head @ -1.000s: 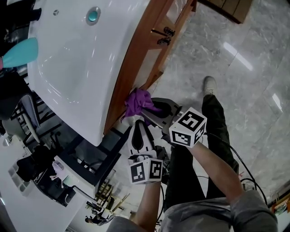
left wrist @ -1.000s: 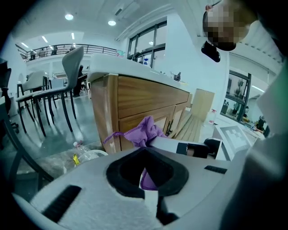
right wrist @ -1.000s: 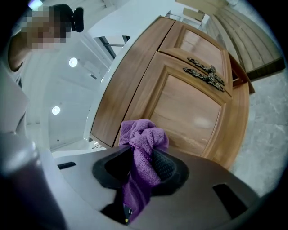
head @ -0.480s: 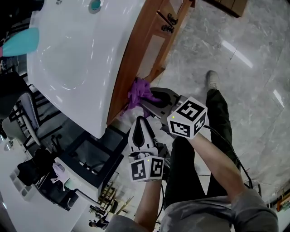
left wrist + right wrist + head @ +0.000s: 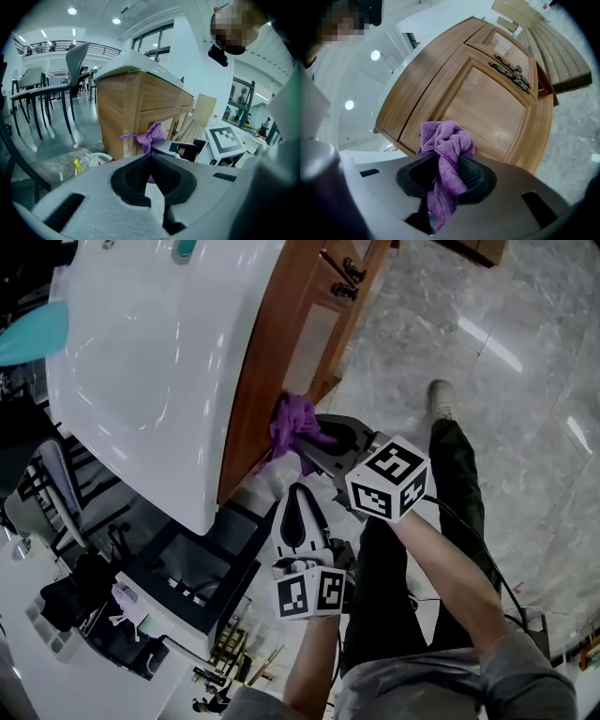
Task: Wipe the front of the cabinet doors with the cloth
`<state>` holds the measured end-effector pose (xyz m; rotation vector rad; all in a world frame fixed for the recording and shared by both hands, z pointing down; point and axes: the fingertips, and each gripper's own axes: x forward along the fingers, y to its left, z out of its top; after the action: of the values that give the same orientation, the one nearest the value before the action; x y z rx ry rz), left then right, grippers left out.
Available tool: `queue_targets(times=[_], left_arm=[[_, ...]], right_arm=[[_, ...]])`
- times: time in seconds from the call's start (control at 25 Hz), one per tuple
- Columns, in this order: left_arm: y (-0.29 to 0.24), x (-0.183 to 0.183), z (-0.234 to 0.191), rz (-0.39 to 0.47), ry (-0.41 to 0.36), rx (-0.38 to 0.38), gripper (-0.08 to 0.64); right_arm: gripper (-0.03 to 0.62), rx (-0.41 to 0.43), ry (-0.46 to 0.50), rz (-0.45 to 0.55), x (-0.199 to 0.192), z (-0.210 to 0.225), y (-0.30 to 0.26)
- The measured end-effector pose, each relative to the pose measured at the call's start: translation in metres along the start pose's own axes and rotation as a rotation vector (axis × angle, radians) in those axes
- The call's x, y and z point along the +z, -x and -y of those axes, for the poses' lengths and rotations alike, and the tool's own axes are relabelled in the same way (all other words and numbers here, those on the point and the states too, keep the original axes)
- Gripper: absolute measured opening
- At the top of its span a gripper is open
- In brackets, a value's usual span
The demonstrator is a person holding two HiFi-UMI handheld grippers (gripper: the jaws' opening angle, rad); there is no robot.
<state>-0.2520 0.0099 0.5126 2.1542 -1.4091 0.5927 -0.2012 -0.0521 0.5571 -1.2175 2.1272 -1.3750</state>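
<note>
A bunched purple cloth (image 5: 449, 145) is pinched in my right gripper (image 5: 446, 174), which is shut on it. In the head view the cloth (image 5: 294, 424) presses against the near end of the wooden cabinet front (image 5: 272, 362), with the right gripper (image 5: 323, 448) just behind it. The panelled cabinet doors (image 5: 487, 110) with dark metal handles (image 5: 509, 70) fill the right gripper view. My left gripper (image 5: 296, 521) hangs back below the right one, shut and holding nothing; its view shows the cloth (image 5: 151, 135) against the cabinet corner (image 5: 123, 117).
A white washbasin top (image 5: 159, 362) overhangs the cabinet. Grey marble floor (image 5: 506, 362) lies to the right, with the person's leg and shoe (image 5: 439, 399). Chairs (image 5: 70, 79) and a clear bag of rubbish (image 5: 70, 166) stand left of the cabinet. Wooden boards (image 5: 548, 56) lean beyond it.
The right gripper and cloth have shifted slightly up along the cabinet front. The left gripper has stayed close below it.
</note>
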Motion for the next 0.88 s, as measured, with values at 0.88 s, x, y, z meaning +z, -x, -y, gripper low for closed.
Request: queue_targets(times=[0.88], left_arm=[[-0.027, -0.036, -0.012, -0.075, -0.034, -0.067, 0.006]], right_arm=[[0.107, -0.152, -0.094, 0.002, -0.052, 0.09, -0.013]])
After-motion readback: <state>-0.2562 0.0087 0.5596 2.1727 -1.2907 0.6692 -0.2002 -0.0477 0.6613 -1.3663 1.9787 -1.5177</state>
